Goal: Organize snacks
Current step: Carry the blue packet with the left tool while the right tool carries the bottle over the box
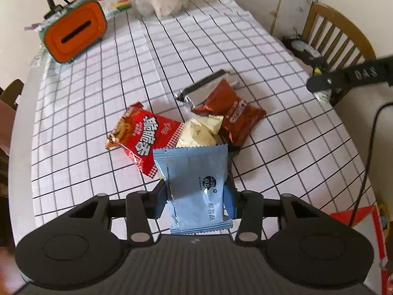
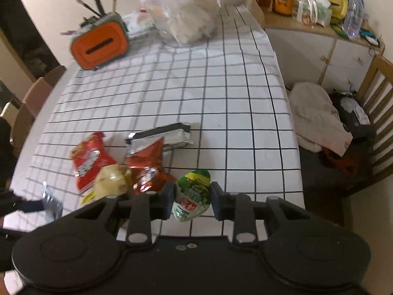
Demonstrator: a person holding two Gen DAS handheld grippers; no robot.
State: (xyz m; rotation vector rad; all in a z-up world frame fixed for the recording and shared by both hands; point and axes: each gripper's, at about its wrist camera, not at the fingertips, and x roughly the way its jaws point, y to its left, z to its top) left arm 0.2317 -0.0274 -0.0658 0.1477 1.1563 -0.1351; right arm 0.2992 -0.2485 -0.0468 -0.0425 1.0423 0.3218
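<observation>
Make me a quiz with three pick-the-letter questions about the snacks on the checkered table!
1. Where is the orange box?
A. far left of the table
B. on the chair
C. between the jaws

2. What colour is the packet in the left gripper?
A. green
B. light blue
C. red

3. What is the right gripper doing?
A. hanging empty
B. pressing the tablecloth
C. holding a green packet

Answers:
1 A: it stands at the far left, past the pile of snacks.
2 B: the pale blue wrapper sits between the jaws.
3 C: the green packet sits between its jaws.
</observation>
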